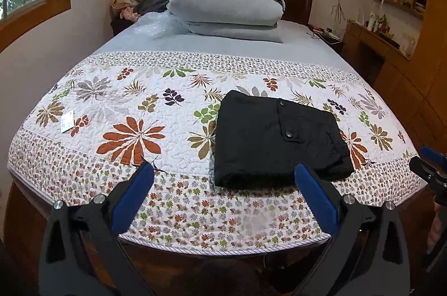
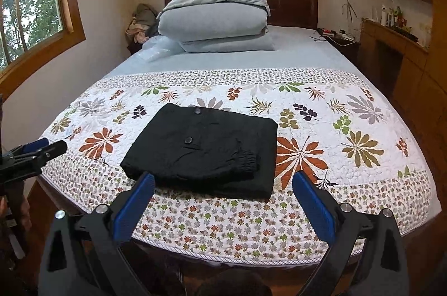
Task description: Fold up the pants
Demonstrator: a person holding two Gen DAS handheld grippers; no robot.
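The black pants [image 1: 276,139] lie folded into a compact square on the floral quilt [image 1: 134,111] near the bed's foot, pocket snaps facing up. They also show in the right wrist view [image 2: 206,148], with an elastic cuff on top. My left gripper [image 1: 223,175] is open and empty, held back over the bed's foot edge, left of the pants. My right gripper [image 2: 223,181] is open and empty, just in front of the pants' near edge. Each gripper shows at the edge of the other's view: the right one [image 1: 430,164] and the left one [image 2: 42,148].
A folded grey duvet [image 1: 226,2] and crumpled plastic [image 1: 156,25] sit at the head of the bed. A white tag [image 1: 67,121] lies on the quilt at left. Wooden desk and shelves [image 1: 391,25] stand at right. Wall and windows are at left.
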